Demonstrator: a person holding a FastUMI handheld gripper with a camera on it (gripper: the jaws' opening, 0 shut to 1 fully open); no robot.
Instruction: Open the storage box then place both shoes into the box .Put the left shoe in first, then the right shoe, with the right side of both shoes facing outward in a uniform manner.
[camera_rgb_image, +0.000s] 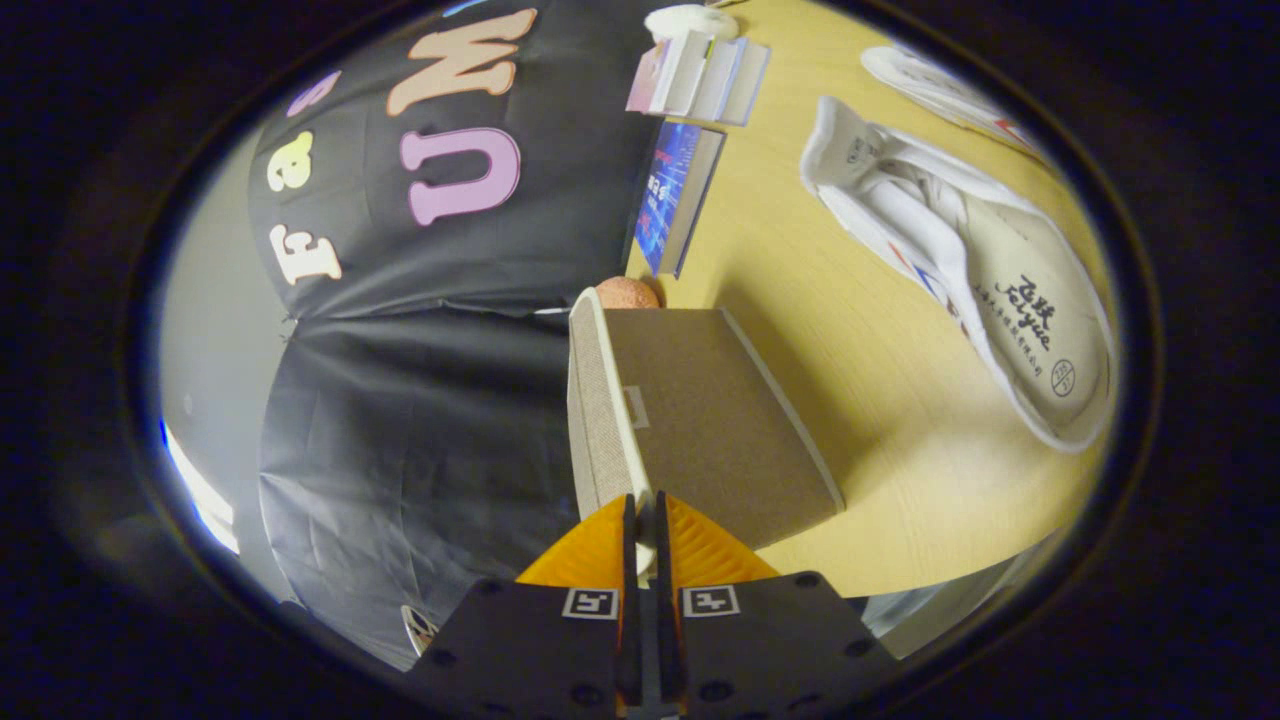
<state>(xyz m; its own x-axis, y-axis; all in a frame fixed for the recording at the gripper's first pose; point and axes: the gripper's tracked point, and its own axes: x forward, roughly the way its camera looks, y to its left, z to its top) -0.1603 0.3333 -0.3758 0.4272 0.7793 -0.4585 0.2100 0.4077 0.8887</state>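
My gripper (645, 502) is shut on the cream-coloured rim of the storage box lid (604, 400), both fingers pinching its thin edge. The storage box (720, 430) is a brown-grey fabric box on the wooden table (800, 290), just ahead of the fingers. A small tab (636, 406) sits on the lid's rim. Beyond the box, to its right, a white shoe (960, 270) lies on its side with its insole showing. A second white shoe (935, 88) lies farther off behind the first.
An orange ball (628, 293) peeks out behind the far end of the box. A blue book (676, 196) and a stack of pale books (700, 76) stand at the table's far edge by the black cloth wall, with a white object (690, 20) beyond them.
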